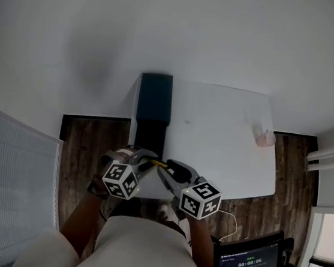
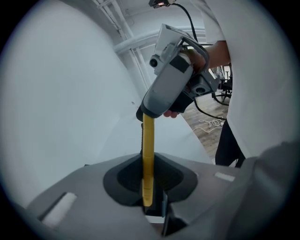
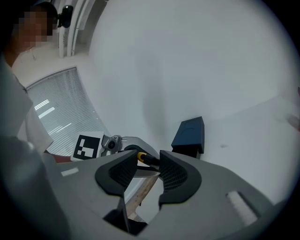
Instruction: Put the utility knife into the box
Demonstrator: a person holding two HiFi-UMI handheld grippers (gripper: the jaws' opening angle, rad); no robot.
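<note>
Mid-handover: left gripper fingers clamped on utility knife, right gripper fingers apart around its tip. Next, probably: right grips, left releases, carry to box at 12 o'clock.

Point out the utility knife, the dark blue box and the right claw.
utility knife (image 2: 148,154), left gripper view, on its yellow handle.
dark blue box (image 1: 155,97), head view, on its top.
right claw (image 3: 148,160), right gripper view, midway between its fingertips.
</note>
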